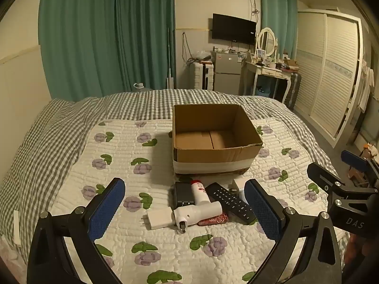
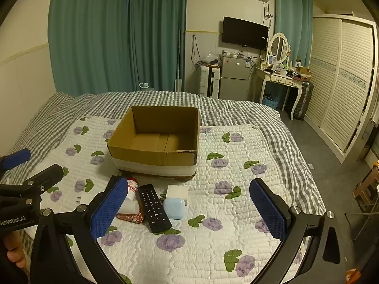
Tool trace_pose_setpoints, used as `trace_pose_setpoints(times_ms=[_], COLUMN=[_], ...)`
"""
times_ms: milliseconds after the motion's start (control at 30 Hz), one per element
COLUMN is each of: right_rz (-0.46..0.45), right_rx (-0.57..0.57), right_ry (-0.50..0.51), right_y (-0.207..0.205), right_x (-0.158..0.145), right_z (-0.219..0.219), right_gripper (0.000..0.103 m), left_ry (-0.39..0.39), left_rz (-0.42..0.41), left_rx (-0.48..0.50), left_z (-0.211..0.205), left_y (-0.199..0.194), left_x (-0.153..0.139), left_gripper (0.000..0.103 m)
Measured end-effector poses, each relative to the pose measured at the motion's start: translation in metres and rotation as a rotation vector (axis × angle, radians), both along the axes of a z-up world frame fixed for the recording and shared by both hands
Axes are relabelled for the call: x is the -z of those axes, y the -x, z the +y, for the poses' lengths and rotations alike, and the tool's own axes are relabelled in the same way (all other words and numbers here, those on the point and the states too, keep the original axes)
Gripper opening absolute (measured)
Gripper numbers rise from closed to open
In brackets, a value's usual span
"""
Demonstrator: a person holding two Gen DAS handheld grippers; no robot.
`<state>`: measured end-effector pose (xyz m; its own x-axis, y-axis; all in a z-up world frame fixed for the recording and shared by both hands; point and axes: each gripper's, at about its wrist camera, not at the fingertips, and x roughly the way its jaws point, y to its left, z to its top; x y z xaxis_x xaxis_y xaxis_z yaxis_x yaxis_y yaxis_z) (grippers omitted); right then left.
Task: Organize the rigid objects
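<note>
An open, empty cardboard box sits on the flowered quilt. In front of it lies a cluster: a white plug adapter, a black charger, a white bottle-shaped device with a red cap, a black remote, a red patterned case, a white box and a light blue case. My left gripper is open above the cluster. My right gripper is open, just right of the remote.
The bed has a grey checked sheet under the quilt. Teal curtains, a fridge, a dressing table and a wardrobe stand beyond the bed. Floor lies to the right.
</note>
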<state>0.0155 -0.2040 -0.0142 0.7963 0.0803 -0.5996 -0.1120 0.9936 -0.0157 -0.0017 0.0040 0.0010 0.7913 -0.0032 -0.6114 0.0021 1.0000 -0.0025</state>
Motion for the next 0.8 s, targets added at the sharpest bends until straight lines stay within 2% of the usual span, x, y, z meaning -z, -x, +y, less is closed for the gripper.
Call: trace_pose_setpoints(times_ms=[800], right_rz=[-0.001], right_rx=[-0.002], right_ry=[0.002], right_y=[0.0033], right_x=[0.001], right_z=[0.0027], right_gripper=[0.103], left_ry=[-0.018], left_rz=[0.008], left_rx=[-0.007], left_z=[-0.0016], left_y=[-0.0019], left_x=[0.0027], left_gripper=[0.103])
